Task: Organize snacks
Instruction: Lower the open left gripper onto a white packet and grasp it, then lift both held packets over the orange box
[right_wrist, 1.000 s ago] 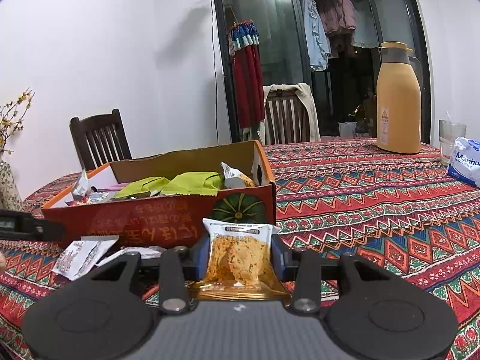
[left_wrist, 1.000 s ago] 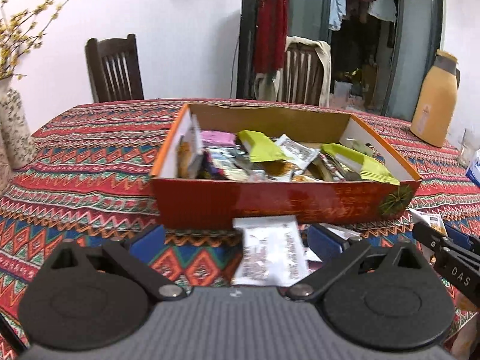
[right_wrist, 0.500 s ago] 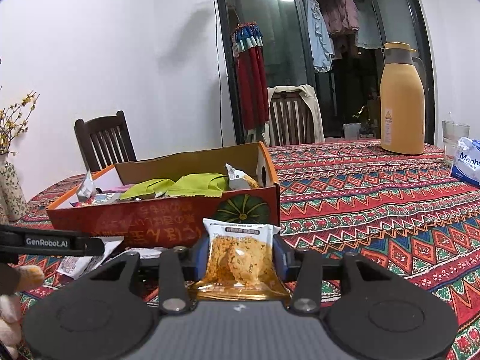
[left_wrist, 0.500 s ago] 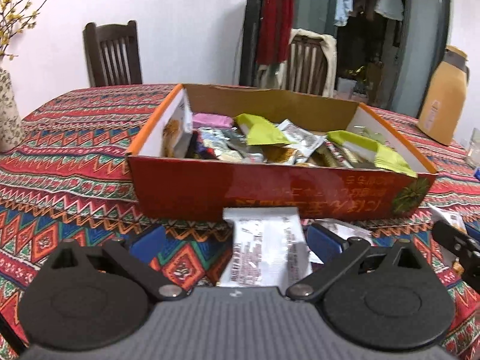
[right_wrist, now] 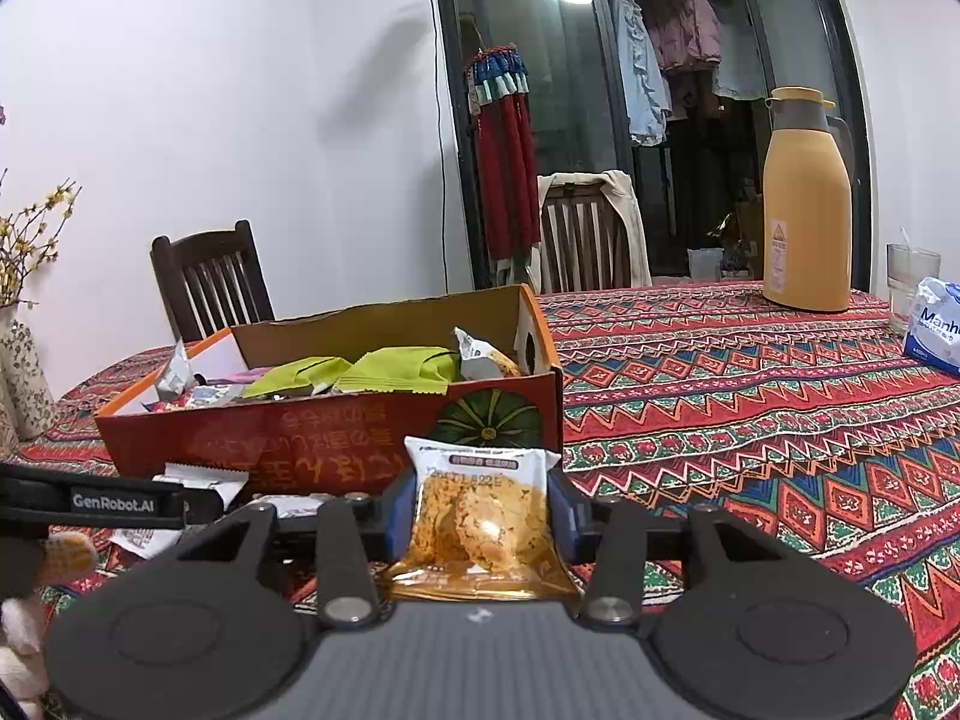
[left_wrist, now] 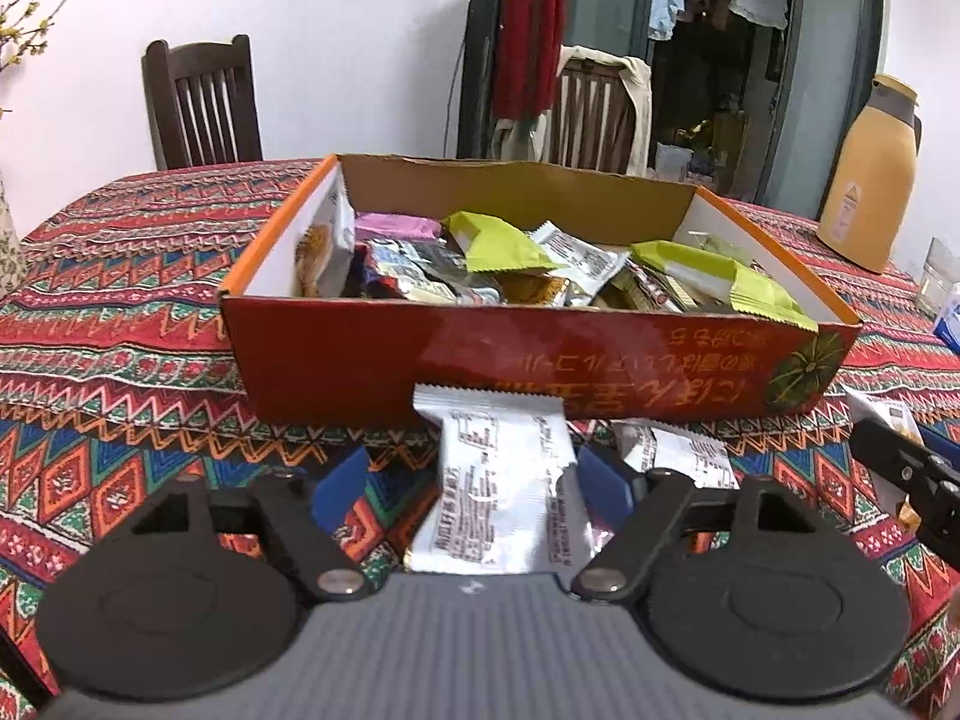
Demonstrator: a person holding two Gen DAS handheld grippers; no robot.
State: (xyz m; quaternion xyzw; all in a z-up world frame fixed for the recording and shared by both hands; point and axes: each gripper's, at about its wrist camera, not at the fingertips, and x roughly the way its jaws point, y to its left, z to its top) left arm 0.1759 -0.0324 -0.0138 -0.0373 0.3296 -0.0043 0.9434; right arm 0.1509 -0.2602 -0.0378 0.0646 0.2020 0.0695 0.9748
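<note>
Step in hand: both grippers are collecting loose snack packets from the surface (left_wrist: pixel 120 324) in front of the red snack box (left_wrist: pixel 372 360); judged from the filled box, the sorting is well along, with a few packets still outside it
Left gripper (left_wrist: pixel 474 480): jaws about half open and closing around the white packet (left_wrist: pixel 498 480), which lies on the surface between them, its far end just short of the box's near wall; the right blue pad looks to be at the packet's edge, a gap shows at the left pad, so no firm grip yet
Right gripper (right_wrist: pixel 480 516): jaws narrowed onto the orange cracker packet (right_wrist: pixel 474 516), both blue pads pressing its sides, the packet standing upright between them; the box's near corner is straight ahead of the jaws
Next move, left: likely finish the close, then lift the white packet clear of the box wall before carrying it forward over the rim
Next move, right: likely raise the cracker packet above the rim and release it over a free spot among the green packets (right_wrist: pixel 396 369)
Only in the left view: the inside of the box, plus a second white packet (left_wrist: pixel 684 456) just right of the jaws
Only in the right view: the left gripper's arm from the side with a gloved hand (right_wrist: pixel 36 588) behind it, and the orange flask (right_wrist: pixel 804 204) far beyond the jaws
</note>
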